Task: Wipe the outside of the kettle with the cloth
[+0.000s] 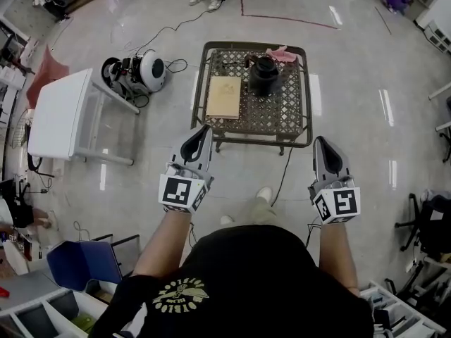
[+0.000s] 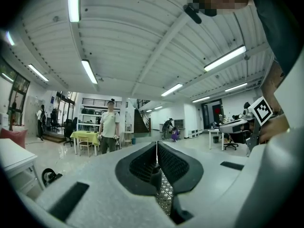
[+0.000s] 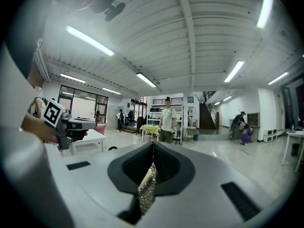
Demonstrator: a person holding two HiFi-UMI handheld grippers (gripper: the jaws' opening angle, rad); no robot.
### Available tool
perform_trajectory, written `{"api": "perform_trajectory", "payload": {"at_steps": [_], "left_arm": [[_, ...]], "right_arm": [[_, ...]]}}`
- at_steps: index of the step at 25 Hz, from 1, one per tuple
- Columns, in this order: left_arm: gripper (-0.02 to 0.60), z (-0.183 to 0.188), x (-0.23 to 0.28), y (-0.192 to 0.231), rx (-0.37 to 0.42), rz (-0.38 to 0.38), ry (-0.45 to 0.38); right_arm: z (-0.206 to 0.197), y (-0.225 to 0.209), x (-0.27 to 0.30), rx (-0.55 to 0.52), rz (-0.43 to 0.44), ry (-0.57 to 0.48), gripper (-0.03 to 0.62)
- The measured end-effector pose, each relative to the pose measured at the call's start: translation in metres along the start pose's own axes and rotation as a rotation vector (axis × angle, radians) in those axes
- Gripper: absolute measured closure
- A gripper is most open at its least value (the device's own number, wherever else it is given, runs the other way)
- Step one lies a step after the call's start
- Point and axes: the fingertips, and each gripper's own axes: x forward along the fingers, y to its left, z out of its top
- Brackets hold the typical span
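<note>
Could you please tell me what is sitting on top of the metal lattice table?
On the table stand a black kettle, a pink cloth beyond it, and a tan board. Whatever lies beneath the kettle and board is covered.

From here my left gripper (image 2: 156,146) has its jaws pressed together with nothing between them; a patch of lattice-patterned surface (image 2: 165,194) shows through the slit below the tips. Ahead, a person in a pale shirt (image 2: 110,127) stands beside a yellow-covered table (image 2: 85,137). A staircase (image 2: 141,122) rises behind, and a marker cube (image 2: 261,110) sits at right.
</note>
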Motion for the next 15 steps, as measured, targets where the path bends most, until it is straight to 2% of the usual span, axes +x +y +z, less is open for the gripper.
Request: {"api": "perform_trajectory", "payload": {"at_steps": [8, 15], "left_arm": [[0.568, -0.004, 0.043, -0.002, 0.012, 0.021, 0.033], [0.568, 0.005, 0.075, 0.000, 0.007, 0.069, 0.031]], "right_arm": [[-0.007, -0.041, 0.028, 0.023, 0.017, -0.004, 0.583], [-0.010, -0.063, 0.052, 0.043, 0.071, 0.006, 0.583]]}}
